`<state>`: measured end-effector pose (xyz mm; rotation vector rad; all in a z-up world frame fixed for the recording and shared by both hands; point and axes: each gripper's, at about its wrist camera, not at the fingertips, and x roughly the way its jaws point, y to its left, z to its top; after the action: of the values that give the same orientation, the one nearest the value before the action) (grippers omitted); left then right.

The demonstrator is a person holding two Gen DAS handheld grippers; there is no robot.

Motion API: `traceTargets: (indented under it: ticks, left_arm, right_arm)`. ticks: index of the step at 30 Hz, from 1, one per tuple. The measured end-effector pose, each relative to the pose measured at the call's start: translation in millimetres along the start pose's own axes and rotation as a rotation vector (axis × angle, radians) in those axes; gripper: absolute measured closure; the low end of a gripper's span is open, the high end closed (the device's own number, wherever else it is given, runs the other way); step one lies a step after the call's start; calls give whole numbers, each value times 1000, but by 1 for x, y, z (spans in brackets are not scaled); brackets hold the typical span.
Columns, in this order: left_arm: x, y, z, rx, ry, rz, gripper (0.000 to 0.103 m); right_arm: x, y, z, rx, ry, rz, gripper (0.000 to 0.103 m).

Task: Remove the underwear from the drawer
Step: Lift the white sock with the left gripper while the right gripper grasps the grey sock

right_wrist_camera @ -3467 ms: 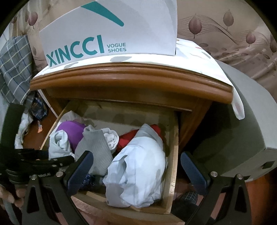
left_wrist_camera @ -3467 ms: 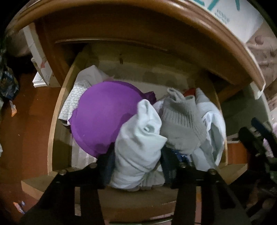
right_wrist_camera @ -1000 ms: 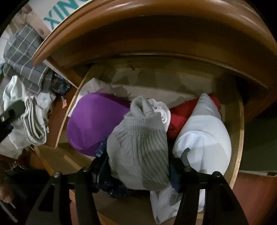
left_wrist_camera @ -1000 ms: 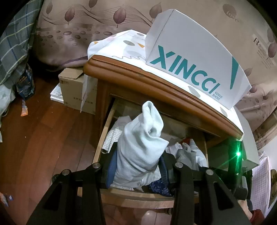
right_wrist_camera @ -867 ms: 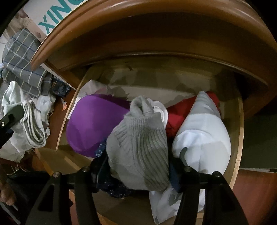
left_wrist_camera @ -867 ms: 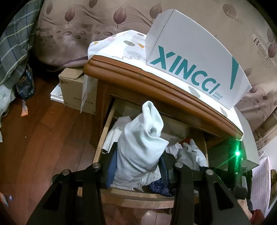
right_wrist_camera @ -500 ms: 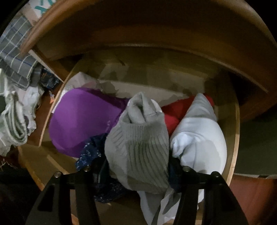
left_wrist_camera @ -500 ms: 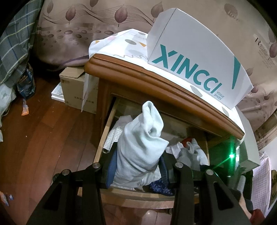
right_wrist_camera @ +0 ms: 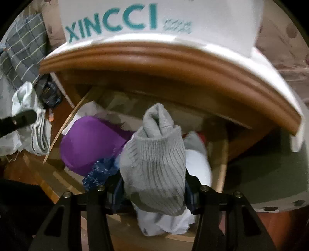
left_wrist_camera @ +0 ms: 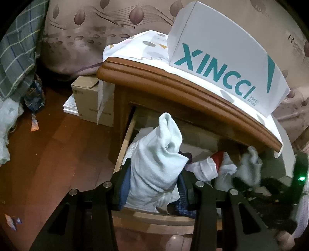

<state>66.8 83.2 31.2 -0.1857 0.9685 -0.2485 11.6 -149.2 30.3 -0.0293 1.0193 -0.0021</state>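
Left gripper (left_wrist_camera: 153,185) pinches a white roll (left_wrist_camera: 157,162), right gripper (right_wrist_camera: 153,190) a grey one (right_wrist_camera: 154,166); blue cloth (right_wrist_camera: 99,171) clinging below may drag out

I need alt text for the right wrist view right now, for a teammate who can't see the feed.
The right gripper is clamped on a rolled grey ribbed garment, held above the open wooden drawer. Below it lie a purple garment, a white bundle and dark blue fabric. A white XINCCI shoe box sits on the cabinet top; the picture is slightly blurred.
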Motion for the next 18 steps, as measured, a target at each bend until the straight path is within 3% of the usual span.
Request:
traceTargets:
  ticks: [5,18]
  left_arm:
    - [0,-1,-1,6,-4,24,64]
    - [-24,-7,7,40,-35,47,64]
  right_arm:
    - [-23,-16,-4,16,-80,-66,54]
    - [-23,-69,-20,93,-79,-118,55]
